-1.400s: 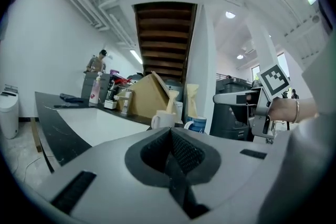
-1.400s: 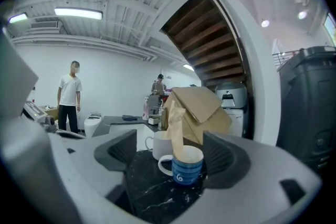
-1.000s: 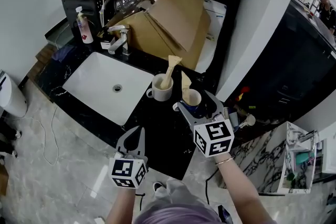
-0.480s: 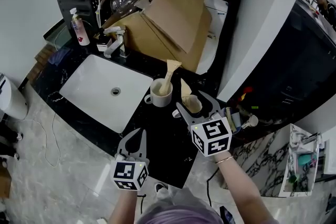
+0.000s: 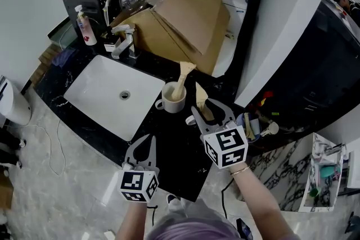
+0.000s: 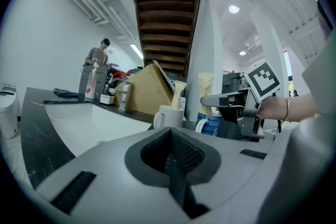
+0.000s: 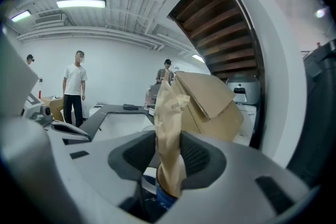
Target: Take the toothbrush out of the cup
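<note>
Now the right gripper [image 7: 169, 150] is closing its jaws, pads pressing the paper-wrapped toothbrush [image 7: 168, 118], which is standing upright between them in the blue cup [image 7: 161, 195] beneath; the left gripper [image 6: 171, 140], jaws together and empty, is waiting farther off.

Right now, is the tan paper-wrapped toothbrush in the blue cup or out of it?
In. The tan paper-wrapped toothbrush stands upright, its lower end down inside the blue cup.
</note>
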